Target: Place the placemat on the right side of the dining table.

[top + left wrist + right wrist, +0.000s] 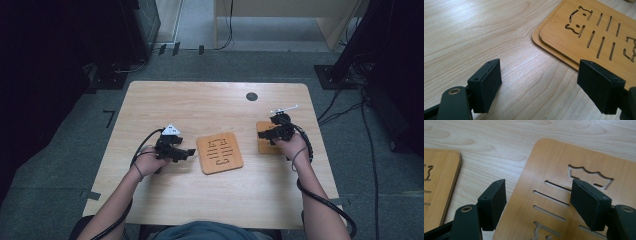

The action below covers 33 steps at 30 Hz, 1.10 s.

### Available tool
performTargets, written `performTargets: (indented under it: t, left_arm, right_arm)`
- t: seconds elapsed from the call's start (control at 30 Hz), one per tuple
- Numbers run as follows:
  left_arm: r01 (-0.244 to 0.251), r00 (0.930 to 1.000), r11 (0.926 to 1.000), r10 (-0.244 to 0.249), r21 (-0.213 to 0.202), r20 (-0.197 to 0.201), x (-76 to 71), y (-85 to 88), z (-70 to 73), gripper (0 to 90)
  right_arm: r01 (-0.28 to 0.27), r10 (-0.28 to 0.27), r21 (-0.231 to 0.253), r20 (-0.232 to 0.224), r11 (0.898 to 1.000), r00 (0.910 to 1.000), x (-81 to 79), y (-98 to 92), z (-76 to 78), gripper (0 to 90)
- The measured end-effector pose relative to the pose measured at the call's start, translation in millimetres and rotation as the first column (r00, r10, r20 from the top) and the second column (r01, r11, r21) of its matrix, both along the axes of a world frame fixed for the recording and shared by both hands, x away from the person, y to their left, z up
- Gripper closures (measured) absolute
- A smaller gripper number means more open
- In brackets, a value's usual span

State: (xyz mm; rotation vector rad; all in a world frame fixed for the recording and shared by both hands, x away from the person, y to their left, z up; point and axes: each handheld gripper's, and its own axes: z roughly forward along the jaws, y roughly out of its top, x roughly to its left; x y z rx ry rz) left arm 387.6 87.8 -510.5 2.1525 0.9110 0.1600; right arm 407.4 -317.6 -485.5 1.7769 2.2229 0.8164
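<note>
A: We have two thin wooden coasters on the table (pixel 165 100). The middle coaster (pixel 219 152) looks like two stacked, judging by the doubled edge in the left gripper view (pixel 584 32). The right coaster (pixel 554 195) lies flat under our right gripper (pixel 276 134).

B: And the right gripper (pixel 537 202) has its jaws spread wide over that coaster, nothing pinched. No contact that we can tell.

A: The left gripper (pixel 539 85) is wide open too, empty, low over bare table just beside the stack.

B: These look light and stiff, probably bamboo, with slot cutouts. Smooth faces, so we expect them to slide rather than lift.

A: Lying flat, there's no edge to bite. We'd say nudge one past the table edge, or tip a corner up, then pinch across the thickness at a rim, away from the thin strips between slots.
</note>
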Motion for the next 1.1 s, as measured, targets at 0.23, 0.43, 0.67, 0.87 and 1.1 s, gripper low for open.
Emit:
performTargets:
  t: [0.23,0.43,0.67,0.87,1.1]
  left_arm:
    - [0.000,1.0000,1.0000,0.000,0.003,0.002,-0.2,-0.3,0.0,18.6]
    - [0.000,1.0000,1.0000,0.000,0.003,0.003,-0.2,-0.3,-0.1,18.5]
    - [0.000,1.0000,1.0000,0.000,0.003,0.004,-0.3,-0.4,-0.1,18.5]
    - [-0.002,1.0000,1.0000,0.002,0.002,0.007,-0.5,-1.0,-0.5,18.5]
    - [-0.001,1.0000,1.0000,0.001,0.003,0.009,-0.7,-1.1,-0.6,18.4]
  right_arm:
    - [-0.058,0.058,-0.002,-0.008,0.998,0.9983,-2.0,13.1,-2.6,25.5]
    - [-0.112,0.112,-0.018,-0.009,0.994,0.9937,-4.5,29.9,-3.9,25.5]
    - [-0.166,0.165,-0.025,-0.006,0.986,0.9862,-7.5,46.8,-4.8,25.5]
    - [-0.200,0.199,-0.028,-0.008,0.980,0.9799,-10.2,59.4,-7.3,24.9]
    - [-0.240,0.240,-0.039,-0.002,0.970,0.9708,-13.9,74.6,-9.8,24.5]
